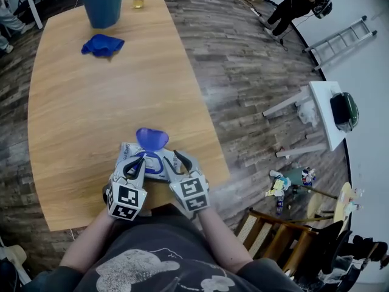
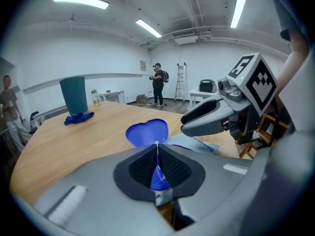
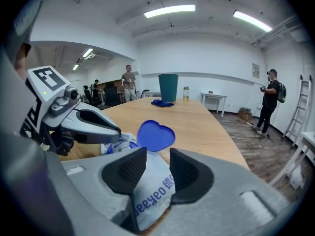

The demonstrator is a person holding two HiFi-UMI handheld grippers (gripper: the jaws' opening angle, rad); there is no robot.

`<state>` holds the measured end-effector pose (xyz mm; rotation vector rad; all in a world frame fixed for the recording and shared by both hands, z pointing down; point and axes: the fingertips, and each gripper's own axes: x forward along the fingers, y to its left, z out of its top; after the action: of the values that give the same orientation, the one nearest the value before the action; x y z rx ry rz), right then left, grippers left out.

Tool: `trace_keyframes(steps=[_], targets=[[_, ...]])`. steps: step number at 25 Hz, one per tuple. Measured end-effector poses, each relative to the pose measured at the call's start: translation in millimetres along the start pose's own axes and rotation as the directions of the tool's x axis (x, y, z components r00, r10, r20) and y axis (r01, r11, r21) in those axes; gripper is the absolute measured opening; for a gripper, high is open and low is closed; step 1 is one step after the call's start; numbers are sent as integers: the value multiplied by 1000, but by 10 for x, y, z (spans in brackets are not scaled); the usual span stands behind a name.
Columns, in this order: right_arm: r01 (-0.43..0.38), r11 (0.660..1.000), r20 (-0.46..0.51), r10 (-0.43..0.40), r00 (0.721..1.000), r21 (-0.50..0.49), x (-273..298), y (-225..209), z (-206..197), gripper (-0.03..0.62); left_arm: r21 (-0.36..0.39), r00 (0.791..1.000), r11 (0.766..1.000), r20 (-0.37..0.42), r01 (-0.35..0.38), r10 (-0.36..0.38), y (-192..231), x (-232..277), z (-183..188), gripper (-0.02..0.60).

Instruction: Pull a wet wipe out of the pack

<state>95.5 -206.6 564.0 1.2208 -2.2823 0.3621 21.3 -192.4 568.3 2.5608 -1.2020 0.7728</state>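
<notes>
**Pack clamped at one end, wipe tip pinched**

The white soft plastic wet-wipe pack with blue print (image 1: 127, 152) lies flat on the light wooden table (image 1: 91, 102), close to the edge nearest you. Its long axis runs left to right across your view, parallel to that edge. Its blue heart-shaped plastic lid (image 1: 152, 139) stands flipped open on the far side, lobes uppermost. Your right gripper (image 3: 158, 163) has its jaws partway apart, the pads clamped on the pack's right end. Your left gripper (image 2: 157, 149) has its jaws pressed together over the pack's opening, pinching a thin white sliver of wet wipe (image 2: 157, 144) that stands upright between the pads.
</notes>
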Motion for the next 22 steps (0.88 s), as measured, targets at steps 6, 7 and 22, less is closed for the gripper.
trace_keyframes(steps=[6, 7, 22], targets=[[-152, 988, -14, 152, 988, -10, 54, 393, 12, 137, -66, 997, 996, -43, -63, 60, 296, -89, -213, 29], [-165, 986, -21, 165, 986, -15, 65, 441, 4, 137, -69, 997, 996, -52, -62, 58, 307, -86, -264, 31], [-318, 932, -225, 278, 934, -172, 276, 754, -150, 118, -39, 995, 997, -81, -67, 63, 350, 37, -381, 31]])
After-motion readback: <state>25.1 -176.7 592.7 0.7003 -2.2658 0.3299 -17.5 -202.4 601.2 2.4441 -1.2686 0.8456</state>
